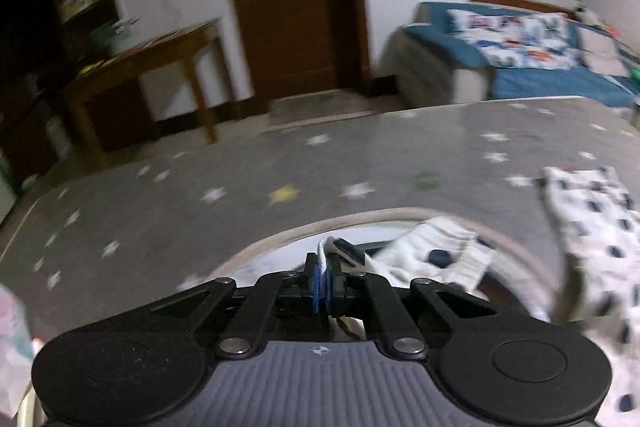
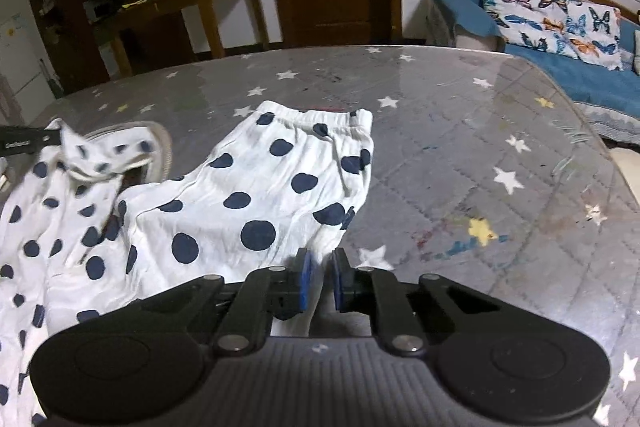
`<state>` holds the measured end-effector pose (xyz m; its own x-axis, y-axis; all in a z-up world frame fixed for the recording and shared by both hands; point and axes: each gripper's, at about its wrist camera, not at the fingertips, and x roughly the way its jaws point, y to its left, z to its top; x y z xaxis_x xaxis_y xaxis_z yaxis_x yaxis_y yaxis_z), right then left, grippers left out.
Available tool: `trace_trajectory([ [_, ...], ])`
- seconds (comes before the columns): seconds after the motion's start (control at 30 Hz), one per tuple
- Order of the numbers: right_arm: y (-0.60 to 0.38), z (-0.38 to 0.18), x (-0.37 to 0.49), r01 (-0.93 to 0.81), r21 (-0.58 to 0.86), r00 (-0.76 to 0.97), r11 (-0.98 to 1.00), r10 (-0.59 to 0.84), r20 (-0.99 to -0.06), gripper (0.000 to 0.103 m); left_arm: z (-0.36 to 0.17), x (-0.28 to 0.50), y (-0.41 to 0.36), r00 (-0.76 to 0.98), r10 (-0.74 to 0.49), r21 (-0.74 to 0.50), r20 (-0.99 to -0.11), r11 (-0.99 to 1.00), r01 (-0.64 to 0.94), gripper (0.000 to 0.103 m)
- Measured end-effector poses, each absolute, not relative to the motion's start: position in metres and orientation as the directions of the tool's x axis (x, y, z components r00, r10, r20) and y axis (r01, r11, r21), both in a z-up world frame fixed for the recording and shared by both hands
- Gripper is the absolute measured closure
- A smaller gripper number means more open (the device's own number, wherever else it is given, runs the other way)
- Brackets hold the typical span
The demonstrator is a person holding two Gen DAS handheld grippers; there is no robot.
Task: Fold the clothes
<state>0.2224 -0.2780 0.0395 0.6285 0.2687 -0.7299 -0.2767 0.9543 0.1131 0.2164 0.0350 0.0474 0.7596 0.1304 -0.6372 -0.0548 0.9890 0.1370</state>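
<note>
The left claw (image 1: 327, 273) is clamped on a white edge of the spotted pants (image 2: 256, 195), though that view is blurred. The right claw (image 2: 320, 281) pinches the near hem. The pants sprawl across the starry counter (image 2: 480, 131), their left part cut off.

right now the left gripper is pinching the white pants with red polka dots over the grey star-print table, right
Not quite: the dots are navy blue, not red, as the right wrist view shows. The left gripper is indeed shut on the white polka-dot pants, lifting an edge over the grey star-print table.
</note>
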Motion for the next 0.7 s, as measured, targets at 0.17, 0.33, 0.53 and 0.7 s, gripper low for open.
trace_trajectory([
  [0.17, -0.282, 0.039, 0.228, -0.258, 0.07, 0.639, 0.963, 0.225, -0.736, 0.093, 0.04, 0.224, 0.072, 0.721, 0.211, 0.142, -0.66, 0.977, -0.156, 0.099],
  [0.33, -0.29, 0.037, 0.238, -0.232, 0.059, 0.64, 0.971, 0.198, -0.742, 0.091, 0.032, 0.228, 0.087, 0.691, 0.267, 0.192, -0.672, 0.964, -0.185, 0.095],
  [0.53, -0.296, 0.038, 0.242, -0.218, 0.041, 0.642, 0.975, 0.175, -0.747, 0.085, 0.032, 0.231, 0.097, 0.666, 0.329, 0.233, -0.669, 0.944, -0.232, 0.064],
  [0.7, -0.307, 0.045, 0.244, -0.191, 0.062, 0.659, 0.98, 0.175, -0.731, 0.085, 0.044, 0.228, 0.1, 0.681, 0.323, 0.235, -0.657, 0.946, -0.223, 0.054],
])
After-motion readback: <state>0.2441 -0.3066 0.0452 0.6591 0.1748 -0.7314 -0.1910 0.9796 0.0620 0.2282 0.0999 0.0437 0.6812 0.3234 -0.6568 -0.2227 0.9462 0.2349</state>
